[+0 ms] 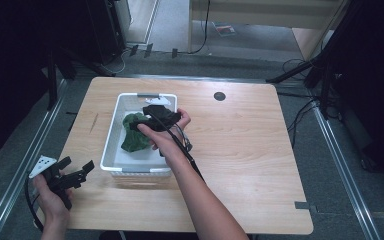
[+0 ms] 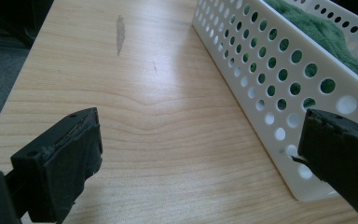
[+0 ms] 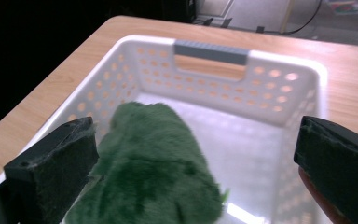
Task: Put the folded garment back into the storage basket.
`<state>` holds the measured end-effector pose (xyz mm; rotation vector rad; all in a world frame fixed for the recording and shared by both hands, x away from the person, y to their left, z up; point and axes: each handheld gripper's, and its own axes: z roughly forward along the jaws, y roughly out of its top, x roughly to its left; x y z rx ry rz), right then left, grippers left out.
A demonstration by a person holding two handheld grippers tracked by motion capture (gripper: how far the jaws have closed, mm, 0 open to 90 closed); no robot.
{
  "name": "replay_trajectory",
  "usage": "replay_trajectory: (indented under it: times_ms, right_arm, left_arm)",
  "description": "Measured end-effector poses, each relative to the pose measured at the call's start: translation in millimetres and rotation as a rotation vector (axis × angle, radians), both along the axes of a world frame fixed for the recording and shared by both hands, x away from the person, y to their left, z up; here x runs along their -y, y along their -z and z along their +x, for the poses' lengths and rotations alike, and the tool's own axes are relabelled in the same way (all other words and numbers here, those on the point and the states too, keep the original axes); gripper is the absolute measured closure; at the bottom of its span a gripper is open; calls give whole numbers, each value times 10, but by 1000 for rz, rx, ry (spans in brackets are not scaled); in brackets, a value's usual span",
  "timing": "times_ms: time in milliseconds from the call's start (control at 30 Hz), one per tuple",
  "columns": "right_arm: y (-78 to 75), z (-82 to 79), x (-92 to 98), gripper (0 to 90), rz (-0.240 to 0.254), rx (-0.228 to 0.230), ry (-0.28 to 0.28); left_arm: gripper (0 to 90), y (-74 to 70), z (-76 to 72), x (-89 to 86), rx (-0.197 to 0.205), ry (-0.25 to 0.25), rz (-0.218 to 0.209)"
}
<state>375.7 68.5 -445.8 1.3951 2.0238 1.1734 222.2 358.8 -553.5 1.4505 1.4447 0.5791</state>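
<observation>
Fingers (image 3: pixel 51 172) of my right gripper (image 1: pixel 147 121) are spread wide w/ nothing pinched, hanging over the white perforated basket (image 1: pixel 111 135); the green fuzzy cloth (image 3: pixel 154 172) lies loose below them on the basket floor, toward its near-left side, w/ the grey handle (image 3: pixel 210 50) on the far rim. My left gripper (image 1: pixel 72 172) is spread too, empty, low over the table (image 2: pixel 144 116) nr its front-left corner, just beside the basket's left wall. No brand, label or writing I can read; a dark scuff mark (image 2: pixel 120 32) on the wood nr the table's left edge.
</observation>
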Motion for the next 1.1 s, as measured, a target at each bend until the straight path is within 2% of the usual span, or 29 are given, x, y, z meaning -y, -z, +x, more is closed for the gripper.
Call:
replay_trajectory:
  times_ms: [467, 800, 1100]
  right_arm:
    - [-138, -36, 620, 6, 35, 45, 67]
    - [-124, -48, 1009, 7, 39, 51, 127]
    - [-28, -89, 1326, 13, 22, 51, 168]
  left_arm:
    - [5, 1, 1, 1, 1, -3, -1]
    - [5, 1, 2, 1, 0, -2, 0]
    - [5, 1, 1, 0, 1, -4, -2]
